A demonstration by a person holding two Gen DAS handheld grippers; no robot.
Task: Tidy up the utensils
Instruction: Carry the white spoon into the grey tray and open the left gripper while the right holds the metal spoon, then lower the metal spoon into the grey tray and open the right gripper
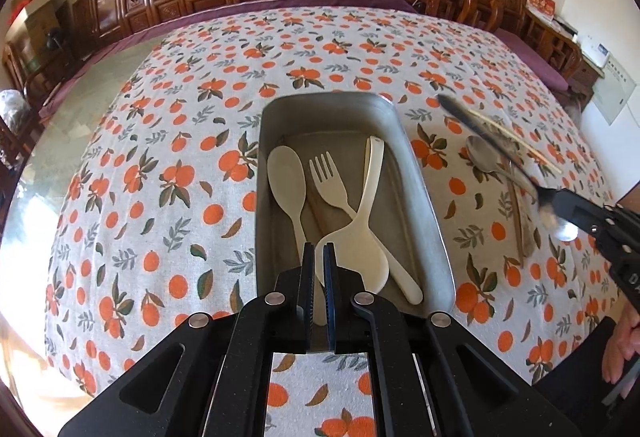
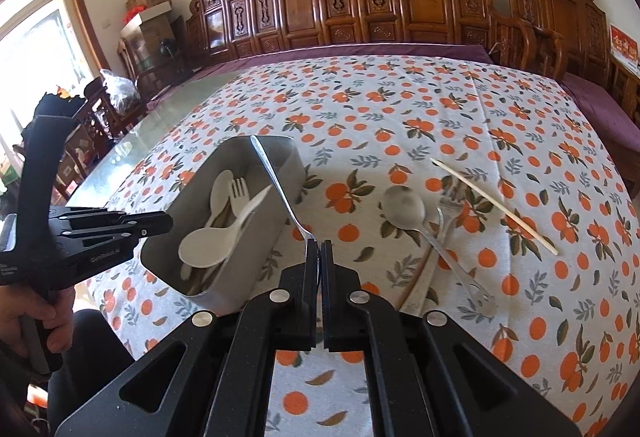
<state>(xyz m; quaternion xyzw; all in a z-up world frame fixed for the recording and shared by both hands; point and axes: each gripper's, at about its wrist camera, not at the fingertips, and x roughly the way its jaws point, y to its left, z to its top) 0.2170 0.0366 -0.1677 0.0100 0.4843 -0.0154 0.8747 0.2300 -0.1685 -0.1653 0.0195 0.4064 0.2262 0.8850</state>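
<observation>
Item: slim polished steel utensil (image 2: 280, 193), clamped by its lower end in the right gripper (image 2: 320, 257), its handle projecting up over the grey rectangular metal tin (image 2: 236, 269) on the bench.

Handling advice: carry it across over the tin's rim, lower it lengthwise along the tin, then release.

Left gripper (image 1: 319, 257): jaws almost together over the tin's near end; whether they pinch a cream handle cannot be told.

In tin: matte cream plastic spoon (image 1: 286, 173), fork (image 1: 328, 177) and rice paddle (image 1: 360, 245).

On the orange-print cloth (image 2: 500, 117): glossy steel spoon (image 2: 404, 207), steel fork (image 2: 452, 237), pale wooden chopstick (image 2: 496, 207).
</observation>
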